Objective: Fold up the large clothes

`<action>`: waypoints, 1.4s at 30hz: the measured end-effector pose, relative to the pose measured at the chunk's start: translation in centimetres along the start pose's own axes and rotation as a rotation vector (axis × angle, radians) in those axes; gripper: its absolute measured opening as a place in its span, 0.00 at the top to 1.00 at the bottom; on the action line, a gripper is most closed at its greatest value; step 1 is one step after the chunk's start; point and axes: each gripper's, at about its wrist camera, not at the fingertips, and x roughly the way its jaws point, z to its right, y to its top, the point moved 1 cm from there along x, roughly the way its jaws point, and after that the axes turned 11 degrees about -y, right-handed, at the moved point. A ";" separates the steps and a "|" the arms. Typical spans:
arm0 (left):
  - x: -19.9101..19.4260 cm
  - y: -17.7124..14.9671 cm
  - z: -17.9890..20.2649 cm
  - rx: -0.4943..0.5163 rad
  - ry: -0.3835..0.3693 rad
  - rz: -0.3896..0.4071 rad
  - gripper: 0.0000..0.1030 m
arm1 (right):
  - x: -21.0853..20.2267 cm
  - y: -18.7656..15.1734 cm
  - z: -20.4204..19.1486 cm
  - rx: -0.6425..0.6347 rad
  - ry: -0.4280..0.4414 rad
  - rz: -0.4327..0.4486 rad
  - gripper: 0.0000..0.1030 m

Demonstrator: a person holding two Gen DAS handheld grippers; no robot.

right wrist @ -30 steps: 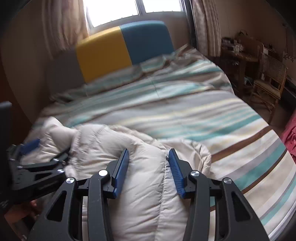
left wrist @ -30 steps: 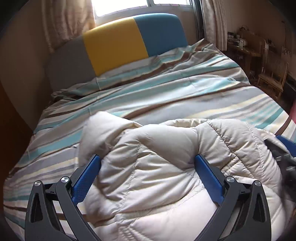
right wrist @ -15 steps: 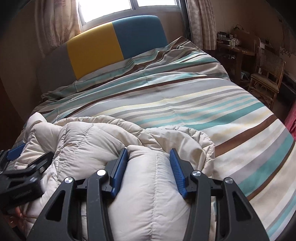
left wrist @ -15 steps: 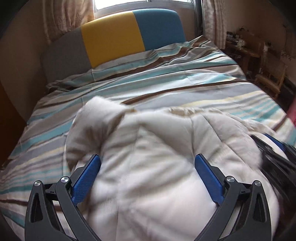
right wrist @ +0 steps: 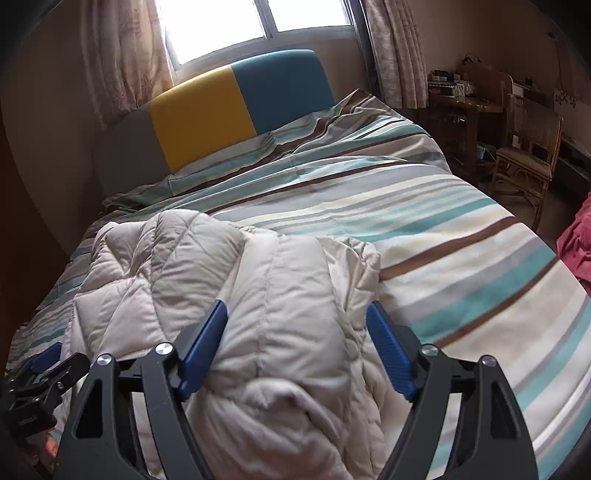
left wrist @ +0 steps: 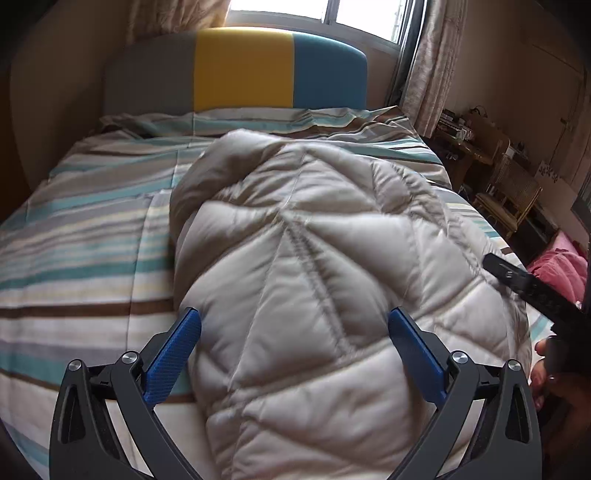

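Right wrist view: right gripper (right wrist: 295, 347) has just been opening, letting go of the puffy coat (right wrist: 229, 295), now a rough bundle; left gripper (left wrist: 295, 358) gapes wide, tidying remains.

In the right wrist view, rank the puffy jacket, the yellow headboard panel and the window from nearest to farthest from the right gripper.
1. Puffy jacket: between the right gripper jaws, on the bed.
2. Yellow headboard panel: at the bed's far end, left of centre.
3. Window: behind the headboard, top.
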 end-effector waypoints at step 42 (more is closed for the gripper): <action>-3.2 -0.8 0.0 0.024 -0.363 0.028 0.46 | 1.4 -2.3 5.0 0.126 0.572 -0.280 0.41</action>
